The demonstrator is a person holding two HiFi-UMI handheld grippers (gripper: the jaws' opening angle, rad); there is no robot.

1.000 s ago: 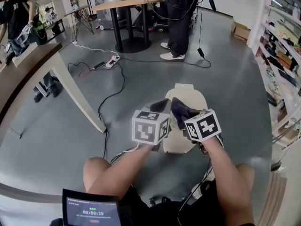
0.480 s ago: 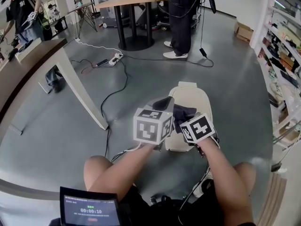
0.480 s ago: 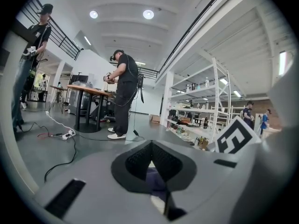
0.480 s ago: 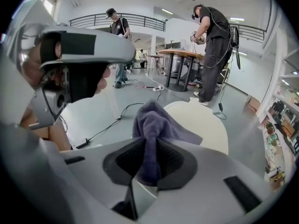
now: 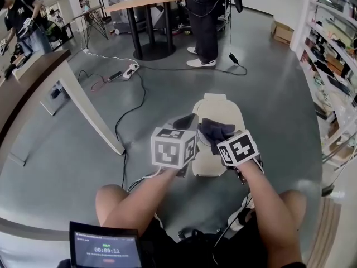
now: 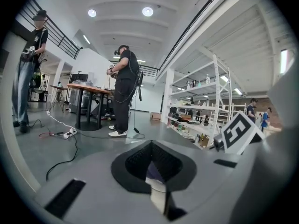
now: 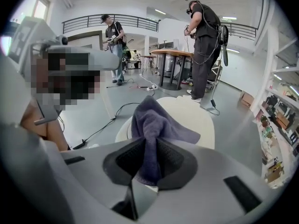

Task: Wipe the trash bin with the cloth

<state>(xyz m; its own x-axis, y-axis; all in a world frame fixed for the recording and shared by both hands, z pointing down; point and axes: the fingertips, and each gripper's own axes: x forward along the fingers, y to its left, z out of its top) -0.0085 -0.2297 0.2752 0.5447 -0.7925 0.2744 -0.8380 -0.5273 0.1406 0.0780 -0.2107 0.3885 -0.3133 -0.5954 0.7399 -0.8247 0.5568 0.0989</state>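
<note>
Pressing the cloth [image 7: 156,118], pinched in the right tongs [image 7: 148,149], flat on the trash bin [image 7: 196,115], sweep toward 12 o'clock; left tongs [image 6: 150,161] closed, empty.

Grey floor [image 5: 268,82], round table [image 5: 139,3], white shelving [image 5: 334,60]

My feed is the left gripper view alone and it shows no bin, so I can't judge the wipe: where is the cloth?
Observer: The right gripper has its tongs shut on the dark cloth.
Operator: And the bin?
Observer: The cream trash bin stands just ahead of both grippers; in the head view the cloth lies over its lid.
Operator: Where is my left gripper relative to it?
Observer: The left gripper is by the bin's left edge, beside the cloth.
</note>
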